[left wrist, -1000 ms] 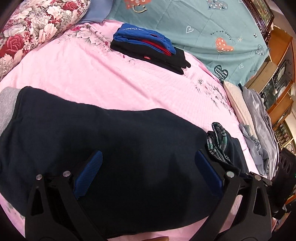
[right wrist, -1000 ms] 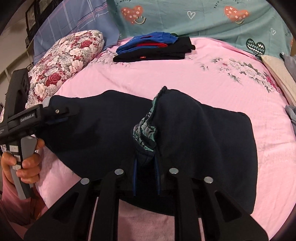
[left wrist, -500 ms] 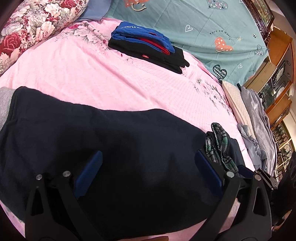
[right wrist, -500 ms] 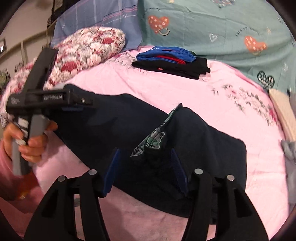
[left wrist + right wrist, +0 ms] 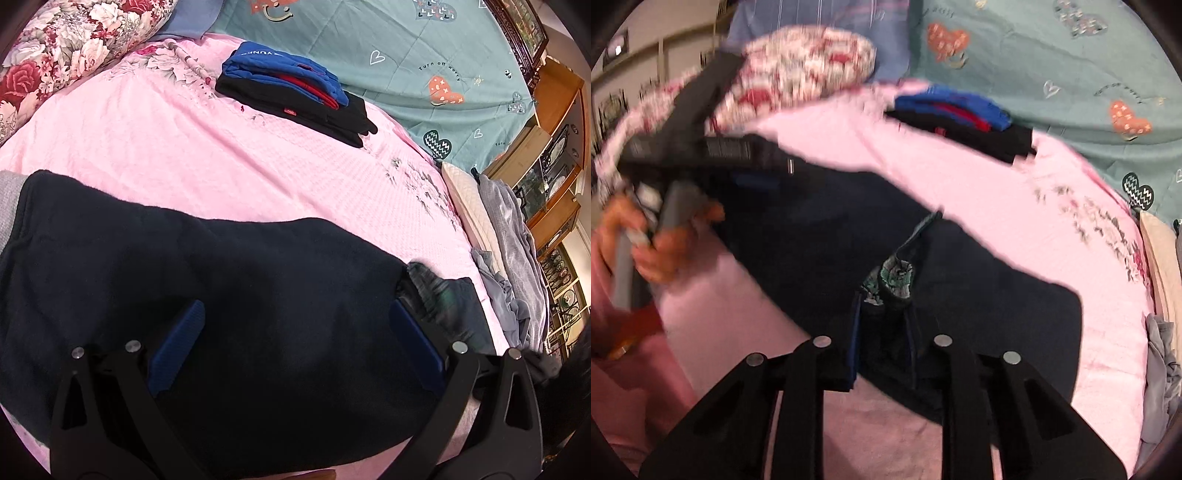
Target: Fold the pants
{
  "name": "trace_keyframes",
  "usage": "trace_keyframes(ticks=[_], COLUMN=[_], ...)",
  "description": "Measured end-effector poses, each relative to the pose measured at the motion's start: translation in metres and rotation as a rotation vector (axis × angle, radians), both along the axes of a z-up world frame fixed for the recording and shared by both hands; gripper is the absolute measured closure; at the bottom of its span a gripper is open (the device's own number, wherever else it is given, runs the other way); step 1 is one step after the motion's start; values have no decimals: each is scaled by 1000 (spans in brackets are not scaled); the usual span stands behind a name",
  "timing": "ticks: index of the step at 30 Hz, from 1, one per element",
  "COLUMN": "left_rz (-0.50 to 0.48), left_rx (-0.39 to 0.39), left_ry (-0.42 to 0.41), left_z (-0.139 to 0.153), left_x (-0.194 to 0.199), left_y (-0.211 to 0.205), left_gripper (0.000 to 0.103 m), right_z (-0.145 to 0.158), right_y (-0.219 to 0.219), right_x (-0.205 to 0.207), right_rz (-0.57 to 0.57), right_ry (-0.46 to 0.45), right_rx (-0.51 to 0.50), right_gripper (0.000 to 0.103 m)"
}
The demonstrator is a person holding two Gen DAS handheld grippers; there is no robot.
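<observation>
Two grippers work the dark pants (image 5: pixel 229 295) spread across the pink bedspread (image 5: pixel 184 147), well short of the folded clothes stack (image 5: pixel 291 92) near the teal quilt. The right gripper (image 5: pixel 882 339) is pinched onto a bunched edge showing plaid lining (image 5: pixel 894 277); the left gripper (image 5: pixel 295 339) hangs wide open over the cloth, holding nothing. I'd say the fold goes best if the pinched edge is carried low and level, and the open one pins the crease.
</observation>
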State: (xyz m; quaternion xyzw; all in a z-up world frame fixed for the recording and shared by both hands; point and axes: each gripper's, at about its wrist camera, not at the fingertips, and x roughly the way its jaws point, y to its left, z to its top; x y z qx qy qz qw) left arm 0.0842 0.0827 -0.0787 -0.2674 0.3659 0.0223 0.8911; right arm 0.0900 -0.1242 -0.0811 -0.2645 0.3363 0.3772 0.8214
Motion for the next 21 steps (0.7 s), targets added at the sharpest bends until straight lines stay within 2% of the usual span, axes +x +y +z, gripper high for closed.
trace_keyframes(ticks=[2,3,7,10,12,14,16,18,19,21], left_rz=[-1,-2,-5,-16,-68,-131,-222,-340,-394,-513], left_rx=[-1,0,4,16,40,36,34,39,26,1], left_ry=[2,2,-1,-20,-56,-105,-166,-193,-191,-158], left_z=[0,0,1,7,20,33,49,59,59,53], left_x=[0,0,0,-2,-1,1,5,13,17,26], left_y=[0,0,-1,-6,-20,-38,-64,-97,-110,-138], left_gripper=[2,2,2,2,2,3,6,34,41,66], right_z=[3,8,31,42,40,34,26,17,13,4], right_y=[0,-3,-34,-71,-96,-111,-119,-121,-122,-125], right_x=[-5,-5,7,29,45,55,60,64,67,71], right_rz=[-15,-1,15,-97,-194,-289,-372,-452,-482,-495], right_ry=[-41,-19,150,247,309,326,325,315,315,345], right_rx=[2,37,278,473,590,618,602,547,522,517], right_gripper=[55,50,50,50,50,52,52,53,52,53])
